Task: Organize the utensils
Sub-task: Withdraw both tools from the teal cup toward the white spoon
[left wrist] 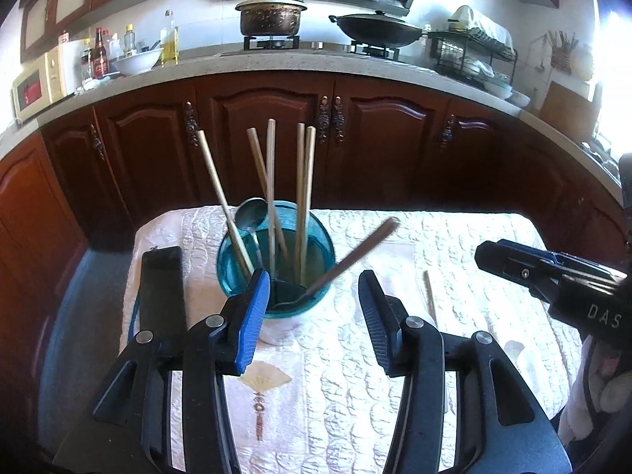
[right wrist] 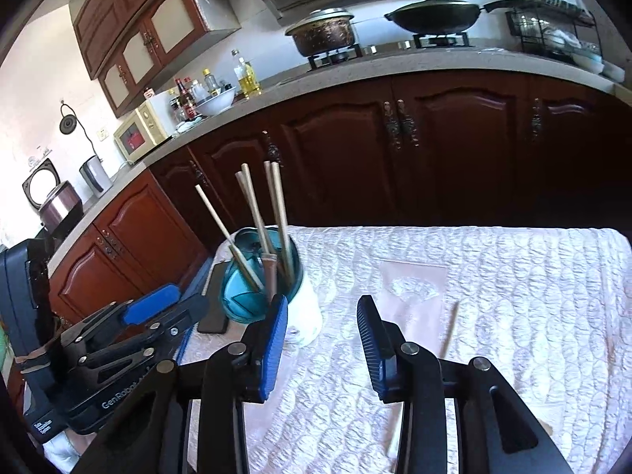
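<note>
1. Left wrist view: left gripper (left wrist: 314,316) has its fingers (left wrist: 252,320) spread wide and holding nothing; the left pad sits just in front of the holder (left wrist: 276,252).
2. Right wrist view: right gripper (right wrist: 322,339) is likewise wide open and empty, hovering over the desk (right wrist: 513,296) with the holder just beyond its left finger.
3. Five chopsticks (left wrist: 270,181) stand in the teal-rimmed holder, leaning at different angles, together with a spoon (left wrist: 251,215) at the back rim and a blurred dark-handled utensil (left wrist: 347,260) slanting out to the right.
4. One loose chopstick (right wrist: 450,330) lies flat on the quilted cloth, just right of the right gripper and apart from the holder; it looks like the piece left to collect.
5. Handling, as I judge it: this stick is light, stiff and thin, and the soft cloth gives little clearance beneath it. A pinch across its width near the middle should keep it from pivoting; smooth wood may slip between the ribbed pads, so the close should be firm.
6. The holder looks light and top-heavy with tall sticks inside, so a knock to its rim could tip it.
</note>
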{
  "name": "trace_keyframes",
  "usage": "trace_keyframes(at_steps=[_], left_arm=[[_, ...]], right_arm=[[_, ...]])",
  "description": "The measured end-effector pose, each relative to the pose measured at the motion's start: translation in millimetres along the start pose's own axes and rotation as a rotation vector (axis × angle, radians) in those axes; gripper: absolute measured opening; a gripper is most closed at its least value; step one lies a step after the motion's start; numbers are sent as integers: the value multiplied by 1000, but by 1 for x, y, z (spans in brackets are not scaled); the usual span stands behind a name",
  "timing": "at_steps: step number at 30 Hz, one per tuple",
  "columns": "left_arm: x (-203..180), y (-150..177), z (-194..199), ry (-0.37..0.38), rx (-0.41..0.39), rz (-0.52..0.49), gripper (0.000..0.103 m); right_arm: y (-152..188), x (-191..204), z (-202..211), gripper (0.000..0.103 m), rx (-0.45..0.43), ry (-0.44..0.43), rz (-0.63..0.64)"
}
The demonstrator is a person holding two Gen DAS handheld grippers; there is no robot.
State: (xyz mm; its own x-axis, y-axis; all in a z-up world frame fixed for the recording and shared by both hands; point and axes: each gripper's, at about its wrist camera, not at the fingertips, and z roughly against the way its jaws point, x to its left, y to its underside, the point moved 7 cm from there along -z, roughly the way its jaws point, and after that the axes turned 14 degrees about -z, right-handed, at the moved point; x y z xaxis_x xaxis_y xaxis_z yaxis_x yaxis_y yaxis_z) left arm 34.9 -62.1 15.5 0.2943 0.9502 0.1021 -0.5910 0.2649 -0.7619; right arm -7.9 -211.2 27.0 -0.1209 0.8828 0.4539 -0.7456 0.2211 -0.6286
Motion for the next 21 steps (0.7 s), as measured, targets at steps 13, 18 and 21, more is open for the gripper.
trace_keyframes(at_steps=[13, 18, 21], left_arm=[[-45, 8, -7, 94, 21, -41, 46], [-62, 16, -19, 124, 44, -53, 46], [-69, 20, -29, 141, 64, -54, 46]], right_arm=[[10, -69, 10, 39, 15, 101, -64], [20, -96, 4, 40, 42, 144, -93], [27, -111, -2, 40, 61, 161, -110]])
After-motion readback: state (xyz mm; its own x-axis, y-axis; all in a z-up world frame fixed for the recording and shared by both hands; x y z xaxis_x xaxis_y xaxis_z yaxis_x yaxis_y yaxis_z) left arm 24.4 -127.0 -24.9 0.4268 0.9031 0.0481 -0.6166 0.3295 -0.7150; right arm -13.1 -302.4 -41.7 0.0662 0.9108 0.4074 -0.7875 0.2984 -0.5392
